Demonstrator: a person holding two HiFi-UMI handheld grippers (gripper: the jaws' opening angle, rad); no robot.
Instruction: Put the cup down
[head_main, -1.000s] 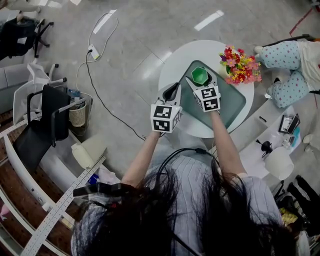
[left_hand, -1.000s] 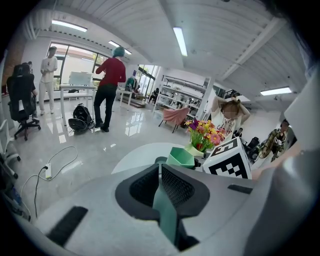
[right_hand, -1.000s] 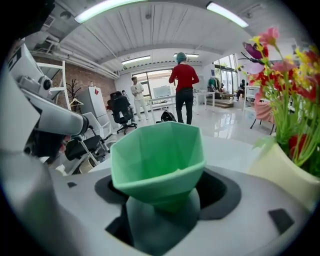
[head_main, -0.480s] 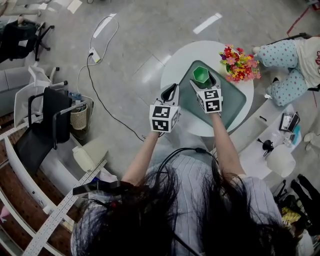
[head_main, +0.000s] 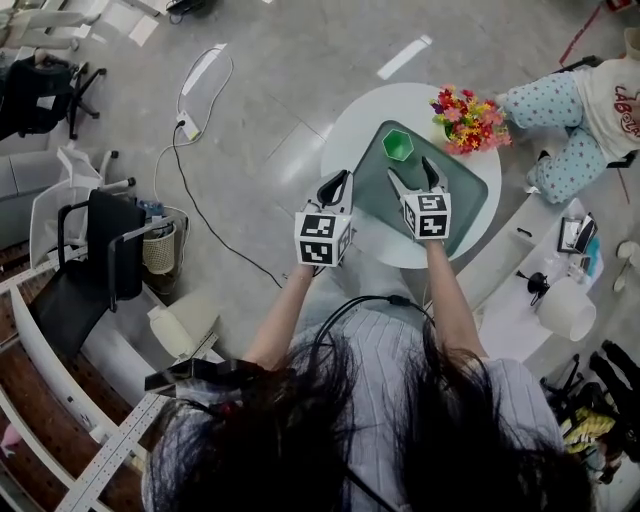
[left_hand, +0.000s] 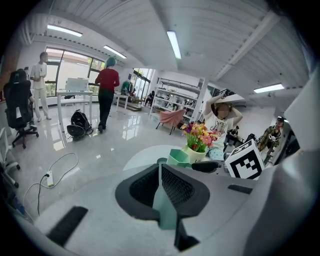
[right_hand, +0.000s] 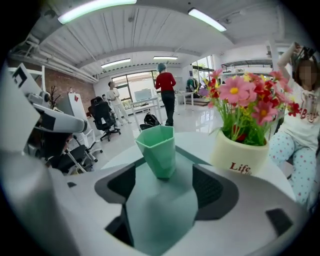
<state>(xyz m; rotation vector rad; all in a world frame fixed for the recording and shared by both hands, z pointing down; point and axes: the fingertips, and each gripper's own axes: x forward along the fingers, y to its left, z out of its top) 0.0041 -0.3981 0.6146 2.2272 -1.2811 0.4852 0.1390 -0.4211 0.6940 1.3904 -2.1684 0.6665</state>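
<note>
Cup is standing upright on a dark green mat, toward the mat's far left corner, and nothing is touching it. It is a pale green cup with faceted sides, wider at the rim than at the base. The mat is lying on a round white tabletop.

The right gripper is hovering over the mat just on the near side of the cup, with its jaws spread wide. In the right gripper view the cup is sitting in line with the gap, just ahead of the tips, and neither pad is pressing on it; only bare mat is showing between the pads.

The left gripper is hanging over the left edge of the tabletop, just beside the mat, with its jaws pressed together at the tips and nothing pinched between them. The two grippers are side by side, near each other but apart.

A cream pot of pink, red and yellow flowers is sitting at the far right of the tabletop, just beside the mat's far edge and near the cup. A person in spotted trousers is sitting beyond the flowers. On the grey floor to the left, a white cable is trailing away from the tabletop and a black chair is standing well apart from it.
</note>
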